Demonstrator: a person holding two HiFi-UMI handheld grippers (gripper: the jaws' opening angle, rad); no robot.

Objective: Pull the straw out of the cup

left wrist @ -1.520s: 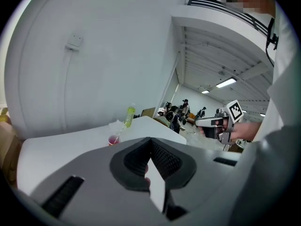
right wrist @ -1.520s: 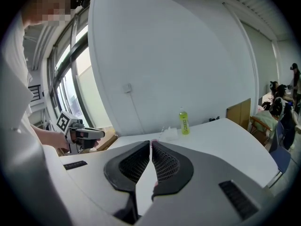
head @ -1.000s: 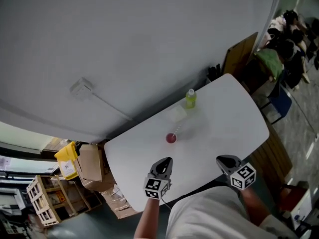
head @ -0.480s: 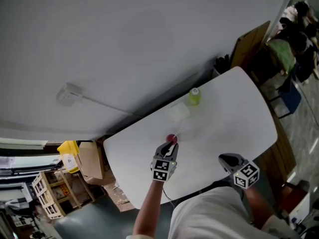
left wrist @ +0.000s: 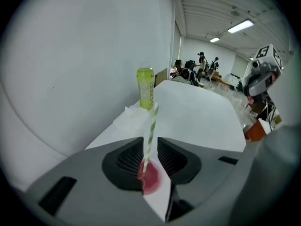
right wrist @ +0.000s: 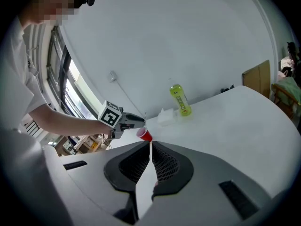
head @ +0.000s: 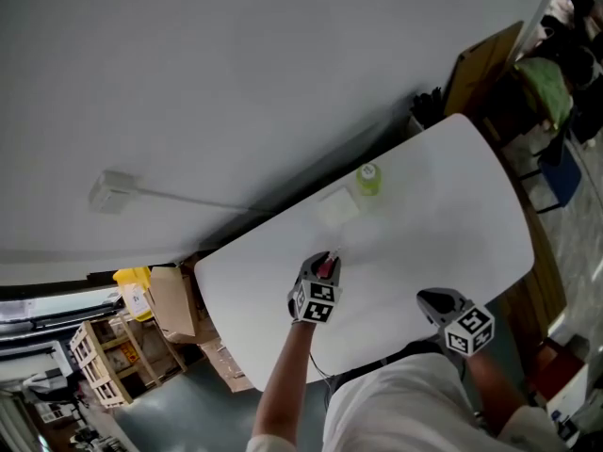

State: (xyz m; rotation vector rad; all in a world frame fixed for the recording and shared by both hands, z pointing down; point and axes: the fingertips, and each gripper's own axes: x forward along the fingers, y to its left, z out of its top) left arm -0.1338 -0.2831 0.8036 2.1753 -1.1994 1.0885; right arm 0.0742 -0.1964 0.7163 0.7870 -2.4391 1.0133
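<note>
The left gripper (head: pixel 324 262) sits over the red cup (left wrist: pixel 149 177), well in from the table (head: pixel 452 205) edges, jaws narrowly apart either side of the striped straw (left wrist: pixel 150 126). The right gripper (head: pixel 435 301), clenched and empty, hovers at the near edge, with bare tabletop between them

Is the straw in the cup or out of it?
In. The striped straw sticks up from the red cup, standing between the left tongs.
</note>
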